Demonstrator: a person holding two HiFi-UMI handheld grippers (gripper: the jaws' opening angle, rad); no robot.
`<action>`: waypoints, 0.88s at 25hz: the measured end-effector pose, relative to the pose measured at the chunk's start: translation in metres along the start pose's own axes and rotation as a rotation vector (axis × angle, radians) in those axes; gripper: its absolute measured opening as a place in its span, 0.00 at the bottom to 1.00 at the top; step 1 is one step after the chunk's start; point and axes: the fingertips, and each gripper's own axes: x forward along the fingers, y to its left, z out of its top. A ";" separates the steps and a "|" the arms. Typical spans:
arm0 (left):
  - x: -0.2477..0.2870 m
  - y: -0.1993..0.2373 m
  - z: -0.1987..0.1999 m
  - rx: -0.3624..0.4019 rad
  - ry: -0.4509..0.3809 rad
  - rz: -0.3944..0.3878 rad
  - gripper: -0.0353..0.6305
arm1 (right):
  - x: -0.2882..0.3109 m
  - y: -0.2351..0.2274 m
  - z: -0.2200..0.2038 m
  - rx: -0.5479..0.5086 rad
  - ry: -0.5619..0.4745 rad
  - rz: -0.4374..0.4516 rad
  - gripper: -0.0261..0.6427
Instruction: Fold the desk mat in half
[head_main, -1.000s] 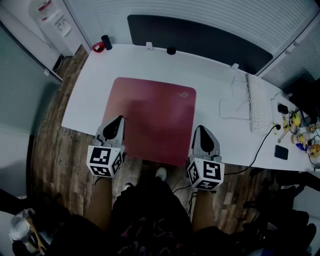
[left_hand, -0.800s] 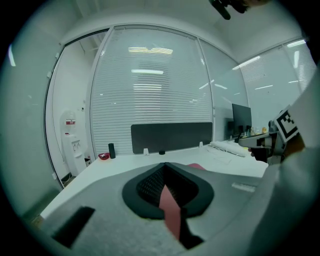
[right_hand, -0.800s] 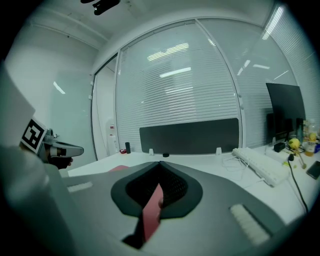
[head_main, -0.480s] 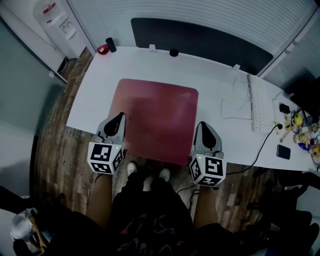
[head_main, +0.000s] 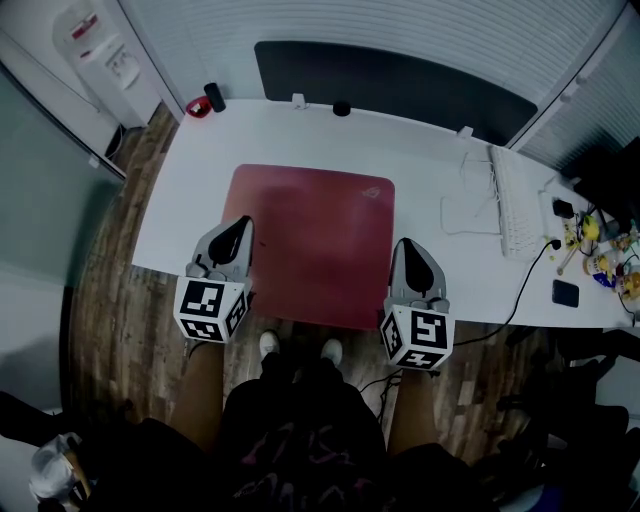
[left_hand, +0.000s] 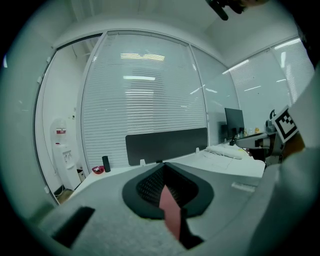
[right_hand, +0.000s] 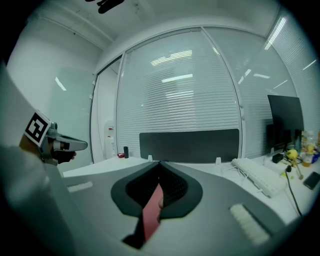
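Observation:
A dark red desk mat (head_main: 312, 235) lies on the white desk (head_main: 430, 160), its near edge at the desk's front edge. My left gripper (head_main: 240, 226) is at the mat's near left corner and my right gripper (head_main: 405, 250) at its near right corner. In the left gripper view a thin red strip of mat (left_hand: 171, 212) stands pinched between the shut jaws of the left gripper (left_hand: 165, 186). In the right gripper view, too, a strip of mat (right_hand: 150, 214) is clamped in the right gripper (right_hand: 160, 187).
A white keyboard (head_main: 510, 205) with loose cables lies at the right, and a phone (head_main: 565, 293) and small clutter past it. A black partition (head_main: 400, 80) lines the desk's far edge. A red dish and a black cylinder (head_main: 212, 98) stand at the far left corner.
Both grippers have shifted slightly toward the far side of the desk with the mat's near corners in them. Both stayed shut.

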 end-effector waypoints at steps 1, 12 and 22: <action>0.000 0.002 0.001 0.002 -0.003 -0.004 0.06 | 0.001 0.002 0.001 -0.005 0.000 -0.005 0.05; -0.004 0.026 -0.004 -0.025 -0.016 -0.013 0.06 | 0.006 0.018 -0.003 -0.042 0.018 -0.035 0.05; -0.002 0.034 -0.032 -0.069 0.031 -0.010 0.06 | 0.010 0.020 -0.027 -0.035 0.076 -0.046 0.05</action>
